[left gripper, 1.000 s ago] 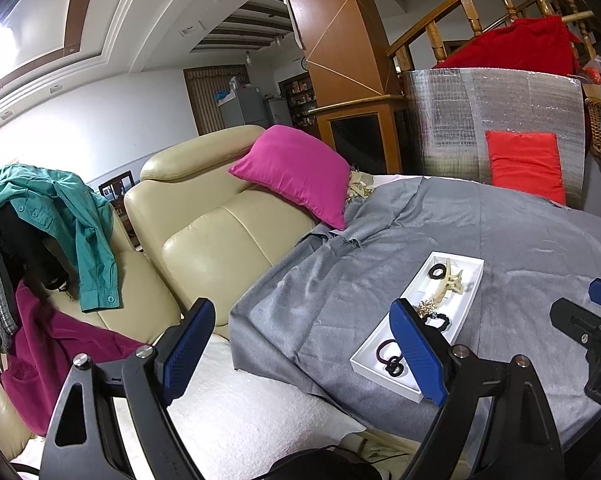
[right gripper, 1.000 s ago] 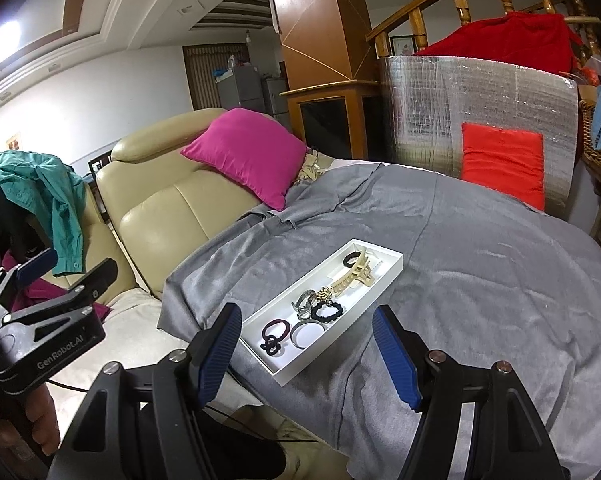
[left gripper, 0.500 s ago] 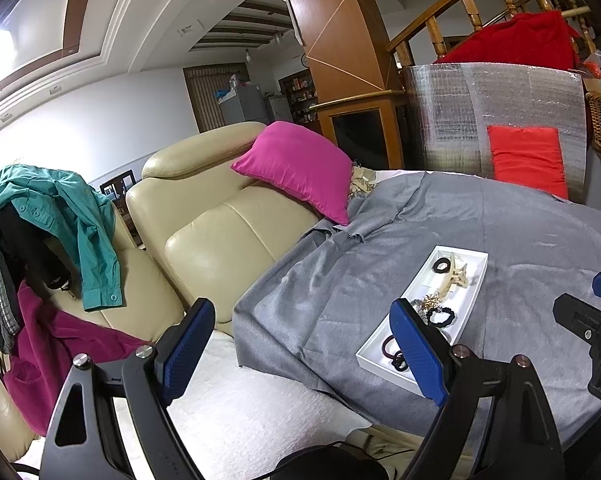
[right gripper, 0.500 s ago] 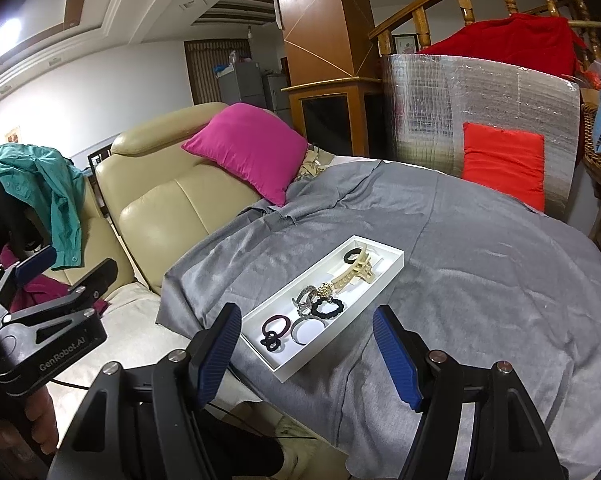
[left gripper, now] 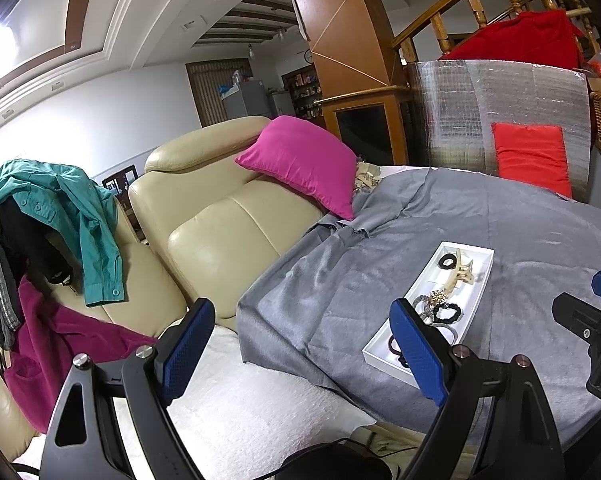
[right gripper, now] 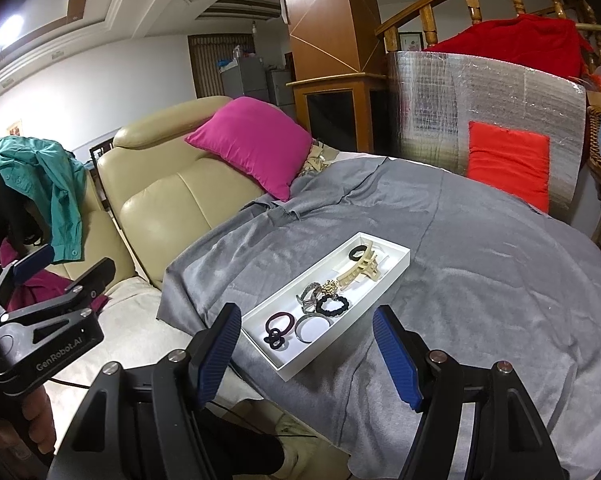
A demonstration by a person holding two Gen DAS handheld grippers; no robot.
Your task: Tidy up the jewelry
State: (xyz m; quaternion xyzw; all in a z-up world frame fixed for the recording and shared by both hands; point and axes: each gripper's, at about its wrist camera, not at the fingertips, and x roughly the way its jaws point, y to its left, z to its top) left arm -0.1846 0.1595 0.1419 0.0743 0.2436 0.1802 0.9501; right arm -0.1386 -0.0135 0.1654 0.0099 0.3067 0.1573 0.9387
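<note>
White tray (right gripper: 396, 270) on grey cloth (right gripper: 480, 300). In it: black tie (right gripper: 355, 255), beige claw clip (right gripper: 358, 270), gold piece (right gripper: 329, 288), black scrunchie (right gripper: 332, 305), maroon tie (right gripper: 279, 322), silver-grey band (right gripper: 300, 326). Pillow (right gripper: 252, 144) magenta, sofa (right gripper: 160, 208) cream, shirt (right gripper: 56, 176) teal, cushion (right gripper: 508, 164) red on silver foil board (right gripper: 460, 112) w/ grid pattern. Tool pads (right gripper: 216, 356) – blue, ribbed; frames black.

The white tray (left gripper: 476, 300) now sits slightly further right in the left wrist view than a second ago, and a little higher in the right wrist view (right gripper: 384, 294).
</note>
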